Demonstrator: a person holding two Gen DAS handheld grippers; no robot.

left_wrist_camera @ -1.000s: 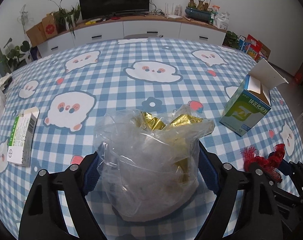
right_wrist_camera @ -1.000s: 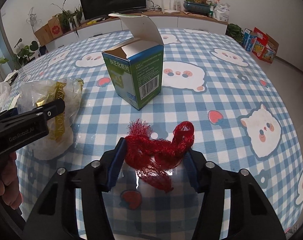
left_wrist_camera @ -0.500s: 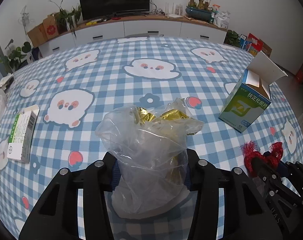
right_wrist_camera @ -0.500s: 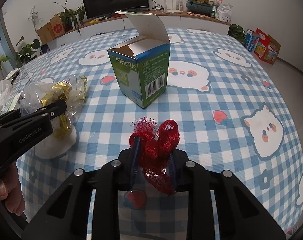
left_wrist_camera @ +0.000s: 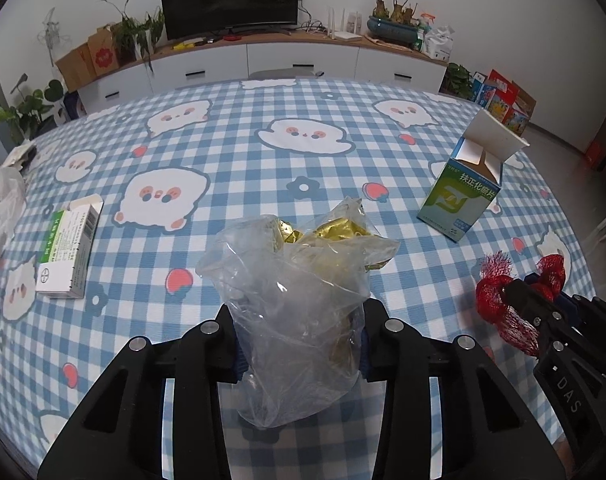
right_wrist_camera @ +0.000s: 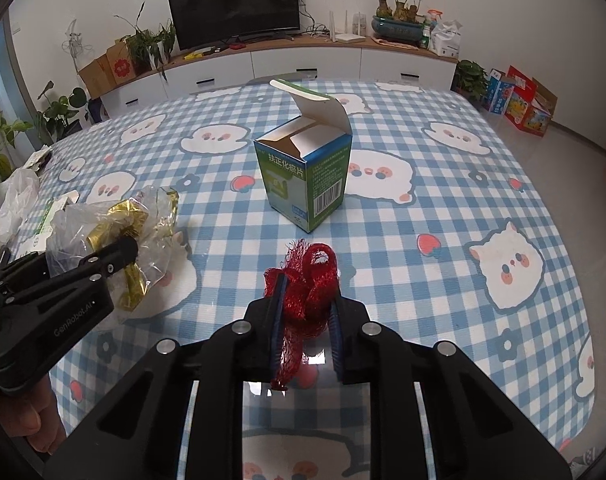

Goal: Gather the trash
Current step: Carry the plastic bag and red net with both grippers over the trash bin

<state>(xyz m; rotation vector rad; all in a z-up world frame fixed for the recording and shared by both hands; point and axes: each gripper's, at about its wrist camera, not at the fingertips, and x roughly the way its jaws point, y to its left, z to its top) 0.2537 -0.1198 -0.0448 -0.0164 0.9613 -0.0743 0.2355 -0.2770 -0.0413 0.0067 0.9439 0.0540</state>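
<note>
Clear bag [left_wrist_camera: 299, 312] pinched in left gripper [left_wrist_camera: 299, 344], red netting [right_wrist_camera: 307, 292] (crumpled) in right gripper [right_wrist_camera: 305, 320]

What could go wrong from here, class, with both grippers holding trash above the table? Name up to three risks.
1. The plastic bag is open at the top in the left gripper; the gold wrappers could spill if it tips.
2. The red netting is thin and springy; a loose tail hangs below the right gripper, so it may slip or snag.
3. The open carton stands close ahead; a careless sweep might knock it over.
</note>
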